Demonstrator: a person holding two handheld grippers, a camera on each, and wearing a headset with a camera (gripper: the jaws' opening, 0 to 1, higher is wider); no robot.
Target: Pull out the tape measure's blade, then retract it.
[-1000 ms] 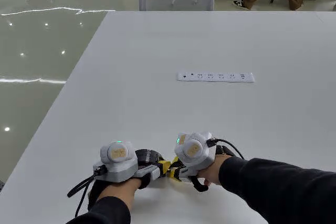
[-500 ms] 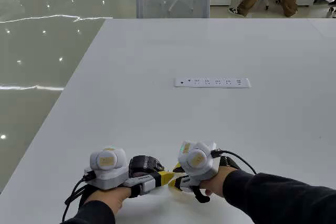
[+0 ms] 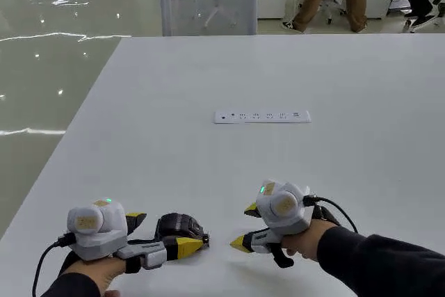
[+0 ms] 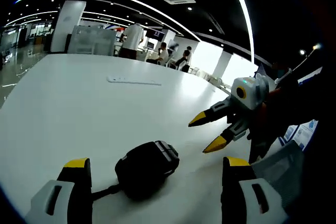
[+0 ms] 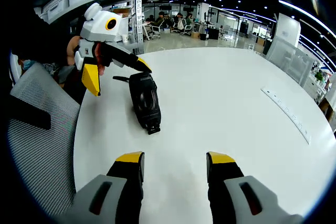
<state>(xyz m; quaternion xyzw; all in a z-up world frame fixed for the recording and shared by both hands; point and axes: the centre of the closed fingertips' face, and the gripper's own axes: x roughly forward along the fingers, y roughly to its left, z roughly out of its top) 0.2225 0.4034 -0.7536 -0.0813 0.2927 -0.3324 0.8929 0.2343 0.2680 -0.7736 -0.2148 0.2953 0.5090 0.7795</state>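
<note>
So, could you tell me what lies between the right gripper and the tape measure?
Only bare tabletop separates the right gripper from the tape measure, in the head view.

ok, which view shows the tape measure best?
Right gripper view: the tape measure lies whole and unblocked on the table. Left gripper view has it close but dark, between the open jaws. Head view shows it small, partly behind the left gripper.
</note>
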